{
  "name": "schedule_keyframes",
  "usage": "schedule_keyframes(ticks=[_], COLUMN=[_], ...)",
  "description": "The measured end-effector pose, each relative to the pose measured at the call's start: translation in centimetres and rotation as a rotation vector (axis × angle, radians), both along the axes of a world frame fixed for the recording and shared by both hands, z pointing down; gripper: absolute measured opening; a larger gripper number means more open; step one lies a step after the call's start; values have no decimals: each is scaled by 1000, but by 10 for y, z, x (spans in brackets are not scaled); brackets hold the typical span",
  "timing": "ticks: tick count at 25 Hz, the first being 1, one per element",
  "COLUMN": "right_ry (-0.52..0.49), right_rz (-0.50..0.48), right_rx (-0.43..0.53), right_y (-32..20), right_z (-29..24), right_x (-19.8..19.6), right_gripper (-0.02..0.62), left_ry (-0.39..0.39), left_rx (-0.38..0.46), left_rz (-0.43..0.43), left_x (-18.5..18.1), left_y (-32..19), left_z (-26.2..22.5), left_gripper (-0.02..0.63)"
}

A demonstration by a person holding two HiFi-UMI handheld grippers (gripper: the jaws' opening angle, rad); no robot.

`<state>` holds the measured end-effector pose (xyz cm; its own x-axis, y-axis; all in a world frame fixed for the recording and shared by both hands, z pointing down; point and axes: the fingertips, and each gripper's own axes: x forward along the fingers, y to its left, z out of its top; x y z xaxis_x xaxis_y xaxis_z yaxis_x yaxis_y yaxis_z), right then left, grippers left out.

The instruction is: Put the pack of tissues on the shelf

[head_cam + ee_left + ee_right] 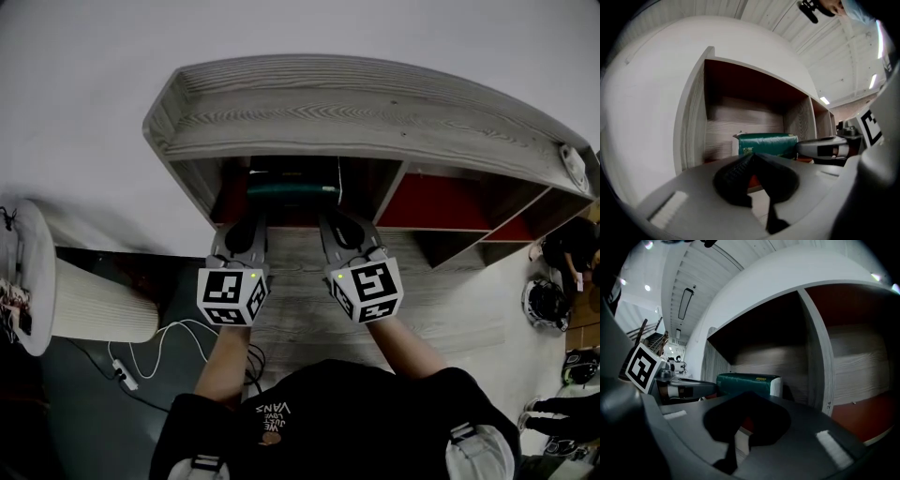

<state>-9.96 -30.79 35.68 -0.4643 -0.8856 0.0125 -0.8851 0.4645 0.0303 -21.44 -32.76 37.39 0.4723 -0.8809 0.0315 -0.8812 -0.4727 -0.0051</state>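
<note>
Evidently, the head view showed one pack of tissues (pixel 293 189) lying inside the one shelf (pixel 356 122), just ahead of the left gripper (pixel 244 228) and right gripper (pixel 341 228), so placement looked done. In the left gripper view, the left gripper's jaws were clenched on nothing. The right gripper view showed the same for the right gripper. Only withdrawal seemed left.

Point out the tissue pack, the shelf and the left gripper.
tissue pack (pixel 766 143), left gripper view, on its green front face.
shelf (pixel 356 112), head view, on its wooden top board.
left gripper (pixel 751 158), left gripper view, where its shut jaw tips meet.
</note>
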Motion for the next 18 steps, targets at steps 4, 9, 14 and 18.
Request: schedule_keyframes(ticks=[4, 9, 14, 18], right_ry=[-14, -26, -37, -40], right_rz=[-15, -18, -35, -73], right_rx=[16, 23, 29, 37], right_y=[12, 27, 46, 63], right_z=[1, 5, 8, 8], right_x=[-2, 0, 7, 12], right_gripper=[3, 3, 3, 3], left_ry=[17, 21, 18, 12], left_rx=[9, 16, 33, 53], left_rz=[17, 45, 35, 13], left_x=[2, 8, 10, 14], left_y=[9, 22, 45, 68], left_z=[1, 3, 3, 3], left_gripper=[57, 57, 57, 57])
